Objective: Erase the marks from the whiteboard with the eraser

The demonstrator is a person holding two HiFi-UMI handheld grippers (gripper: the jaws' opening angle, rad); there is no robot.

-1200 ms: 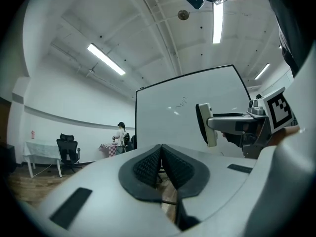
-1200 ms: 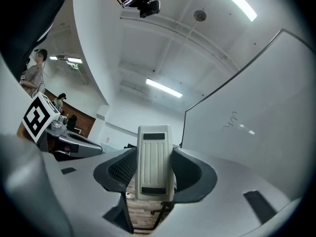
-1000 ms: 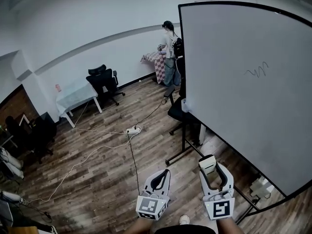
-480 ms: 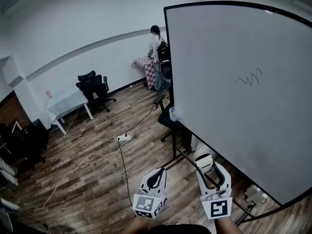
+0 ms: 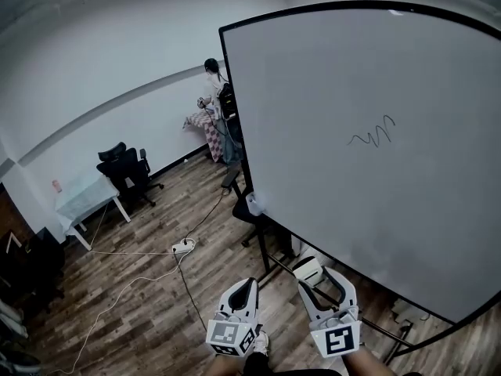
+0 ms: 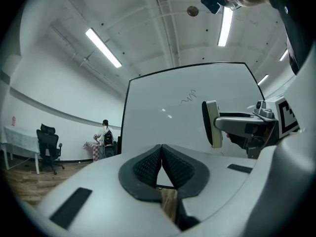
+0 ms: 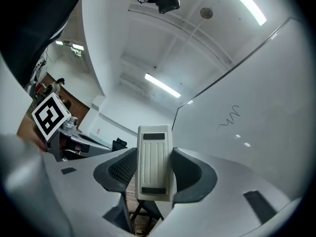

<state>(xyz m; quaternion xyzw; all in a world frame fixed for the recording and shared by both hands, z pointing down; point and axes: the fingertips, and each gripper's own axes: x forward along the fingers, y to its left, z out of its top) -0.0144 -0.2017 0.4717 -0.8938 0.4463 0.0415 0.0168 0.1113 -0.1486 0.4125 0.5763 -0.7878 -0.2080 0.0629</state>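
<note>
Two grippers are seen low in the head view: the left gripper, with nothing in it, and the right gripper, with the eraser carried at its tip. Both are held short of the whiteboard. One small squiggle is drawn on it, well above the eraser and to its right.

In the left gripper view, the ribbed pads are pressed together with nothing between them. The eraser is seen off to the right, edge-on.

In the right gripper view, the eraser is clamped upright between the jaws, taken by its two long sides with the ribbed plastic back turned to the camera. It is judged to be light, with a rigid shell and a softer wiping face. The smooth plastic could slip or twist when pressed against the board, so a firm hold near the middle of its length is thought best, with the wiping face left free.
</note>
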